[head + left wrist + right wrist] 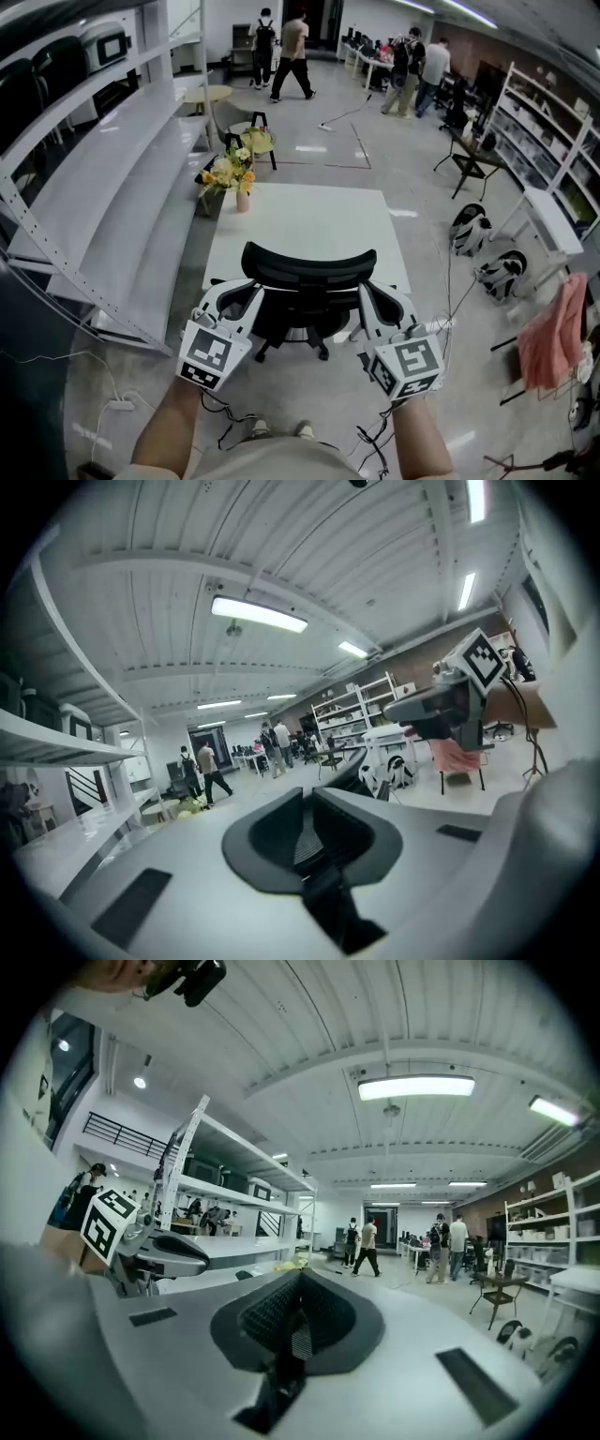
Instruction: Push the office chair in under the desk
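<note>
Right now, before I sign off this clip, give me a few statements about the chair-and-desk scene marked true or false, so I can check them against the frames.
1. The office chair is fully under the desk. False: its base and castors show in front of the desk's near edge.
2. A vase of flowers stands at the desk's far left corner. True.
3. The left hand-held gripper and the right hand-held gripper are at opposite sides of the chair's backrest. True.
4. A pink cloth hangs to the left of the chair. False: it hangs at the right.
5. Nobody else is in the room. False: people walk and stand at the far end.
</note>
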A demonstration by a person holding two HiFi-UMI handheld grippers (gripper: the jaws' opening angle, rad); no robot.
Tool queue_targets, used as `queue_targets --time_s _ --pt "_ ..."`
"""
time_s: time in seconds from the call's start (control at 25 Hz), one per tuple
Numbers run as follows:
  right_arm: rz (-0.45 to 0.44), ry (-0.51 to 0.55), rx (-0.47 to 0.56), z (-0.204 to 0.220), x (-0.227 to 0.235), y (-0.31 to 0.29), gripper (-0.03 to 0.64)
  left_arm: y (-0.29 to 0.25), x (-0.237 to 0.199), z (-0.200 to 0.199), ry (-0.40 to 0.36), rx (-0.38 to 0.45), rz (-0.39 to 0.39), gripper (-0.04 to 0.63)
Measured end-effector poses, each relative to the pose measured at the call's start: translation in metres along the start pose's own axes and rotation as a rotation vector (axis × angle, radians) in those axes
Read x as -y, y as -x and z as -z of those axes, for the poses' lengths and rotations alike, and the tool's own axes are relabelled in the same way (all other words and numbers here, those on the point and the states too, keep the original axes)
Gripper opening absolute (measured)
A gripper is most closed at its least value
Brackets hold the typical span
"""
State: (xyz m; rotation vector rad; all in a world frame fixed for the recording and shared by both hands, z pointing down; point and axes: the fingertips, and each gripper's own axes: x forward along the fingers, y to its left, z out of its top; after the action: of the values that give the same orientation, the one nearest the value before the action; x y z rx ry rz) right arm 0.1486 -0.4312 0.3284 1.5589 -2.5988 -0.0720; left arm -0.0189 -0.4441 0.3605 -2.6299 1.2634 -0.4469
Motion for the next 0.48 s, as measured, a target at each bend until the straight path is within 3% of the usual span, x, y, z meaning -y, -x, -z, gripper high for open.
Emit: queue_targets --time_s 0.16,0.32,0.48 --pt "-0.003 -0.010 0.035 -0.014 -0.005 0.014 0.006 0.018 0.000 -0.030 0.003 0.088 -0.031 0.031" --pt "0.010 -0.005 0.065 -0.027 -0.008 0.030 0.006 0.034 0.002 -0.054 0.077 0.185 -0.031 0.021" --pt "0.024 0.025 0.085 -0.038 -0.015 0.045 0.006 0.047 0.000 -0.066 0.088 0.216 -0.079 0.017"
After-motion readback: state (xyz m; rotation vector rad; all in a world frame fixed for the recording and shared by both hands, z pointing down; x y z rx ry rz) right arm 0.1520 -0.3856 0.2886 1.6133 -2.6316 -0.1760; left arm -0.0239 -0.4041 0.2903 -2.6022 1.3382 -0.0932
